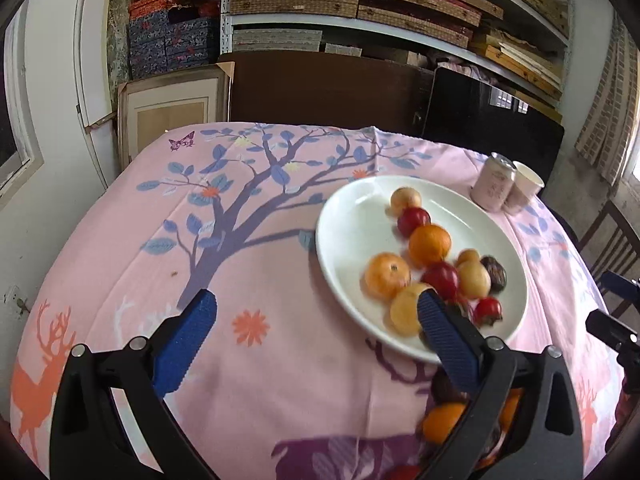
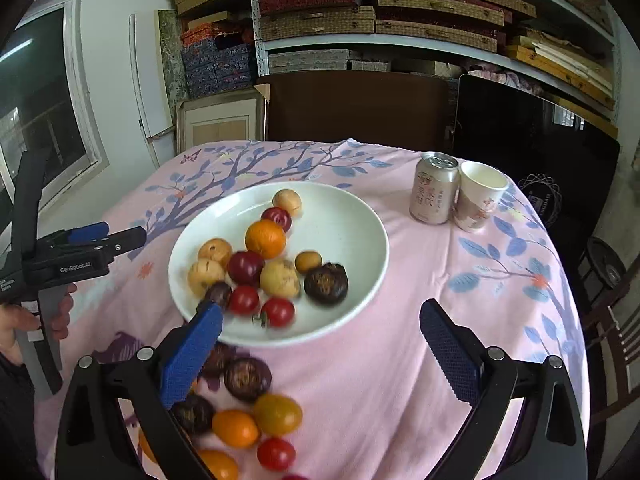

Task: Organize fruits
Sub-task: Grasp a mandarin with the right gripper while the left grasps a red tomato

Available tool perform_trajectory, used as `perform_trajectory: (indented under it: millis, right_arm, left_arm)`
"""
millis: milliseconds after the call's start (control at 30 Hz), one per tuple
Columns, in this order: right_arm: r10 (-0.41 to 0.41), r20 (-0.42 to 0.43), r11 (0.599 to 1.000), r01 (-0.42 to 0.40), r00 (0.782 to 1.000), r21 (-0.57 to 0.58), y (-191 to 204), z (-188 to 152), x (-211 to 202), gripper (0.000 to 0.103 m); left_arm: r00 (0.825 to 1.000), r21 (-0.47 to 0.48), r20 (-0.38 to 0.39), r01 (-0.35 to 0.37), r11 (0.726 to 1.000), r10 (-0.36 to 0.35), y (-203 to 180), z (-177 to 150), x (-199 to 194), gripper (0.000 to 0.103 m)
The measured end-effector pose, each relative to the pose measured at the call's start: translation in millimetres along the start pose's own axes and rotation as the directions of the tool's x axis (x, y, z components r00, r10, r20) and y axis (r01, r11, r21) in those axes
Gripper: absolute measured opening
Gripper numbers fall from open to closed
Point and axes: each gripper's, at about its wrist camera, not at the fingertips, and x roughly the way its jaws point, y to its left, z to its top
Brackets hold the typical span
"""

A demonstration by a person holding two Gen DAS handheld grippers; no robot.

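Note:
A white plate (image 1: 352, 232) (image 2: 340, 220) holds several fruits: oranges (image 1: 430, 244) (image 2: 265, 239), red tomatoes (image 2: 277, 312), pale yellow fruits and a dark purple one (image 2: 325, 283). More loose fruits (image 2: 247, 378) (image 1: 442, 420) lie on the cloth in front of the plate. My left gripper (image 1: 316, 320) is open over bare cloth, its right finger overlapping the plate's near rim. My right gripper (image 2: 320, 336) is open too, just short of the plate, with nothing between its fingers. Each gripper shows at the edge of the other's view (image 2: 120, 236) (image 1: 600, 304).
A pink drink can (image 1: 494, 182) (image 2: 434, 192) and a paper cup (image 1: 524, 188) (image 2: 478, 196) stand at the table's far right. The pink tree-print tablecloth (image 1: 240, 240) covers the round table. Shelves of boxes and dark boards stand behind; a chair is at the right.

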Motion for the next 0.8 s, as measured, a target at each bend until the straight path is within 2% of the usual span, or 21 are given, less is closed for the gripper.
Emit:
perform_trajectory:
  millis: [133, 267, 367, 433, 500, 567, 667, 733, 800]
  right_arm:
    - [-0.001, -0.069, 1.000, 0.001, 0.998, 0.000, 1.4, -46.9, -17.1, 0.100]
    - [-0.035, -0.125, 0.999, 0.035, 0.992, 0.000, -2.4, -77.2, -11.0, 0.100]
    - [-0.068, -0.072, 0.997, 0.070, 0.995, 0.031, -8.6, -82.6, -0.5, 0.100]
    - [-0.030, -0.045, 0.996, 0.033, 0.999, 0.085, -14.8, -86.2, 7.5, 0.100]
    - [0.019, -0.114, 0.993, -0.005, 0.993, 0.119, -18.8, -88.9, 16.3, 0.100]
    - [0.094, -0.118, 0.990, -0.080, 0.989, 0.112, -18.5, -91.2, 13.5, 0.100]
    - [0.173, -0.076, 0.984, -0.169, 0.982, 0.057, -5.9, -95.0, -1.7, 0.100]
    - [0.215, -0.042, 0.976, -0.216, 0.976, -0.012, 13.3, -95.6, -12.4, 0.100]
    - [0.293, -0.038, 0.951, -0.295, 0.955, -0.087, 41.3, -98.8, -22.2, 0.100]
  left_arm:
    - [1.000, 0.064, -0.010, -0.004, 0.998, 0.005, -5.4, -47.0, -25.4, 0.099]
    - [0.999, 0.134, 0.015, -0.041, 0.990, 0.039, -13.3, -77.7, -30.4, 0.099]
    - [0.997, 0.148, 0.021, -0.076, 0.986, 0.074, -16.6, -87.1, -21.5, 0.099]
    - [0.997, 0.139, -0.017, -0.078, 0.987, 0.081, -14.9, -87.0, -13.4, 0.099]
    - [0.996, 0.110, -0.035, -0.076, 0.991, 0.080, -9.1, -85.2, -10.0, 0.099]
    - [0.999, 0.076, -0.037, -0.034, 0.997, 0.037, -1.8, -84.6, -11.7, 0.099]
    - [0.999, 0.068, -0.037, 0.019, 0.997, -0.017, 3.5, -88.1, -20.0, 0.099]
    - [0.999, 0.049, -0.032, 0.015, 0.999, -0.013, 6.8, -87.5, -21.1, 0.099]
    - [0.999, 0.019, -0.037, 0.014, 1.000, -0.013, 11.1, -86.5, -19.2, 0.099]
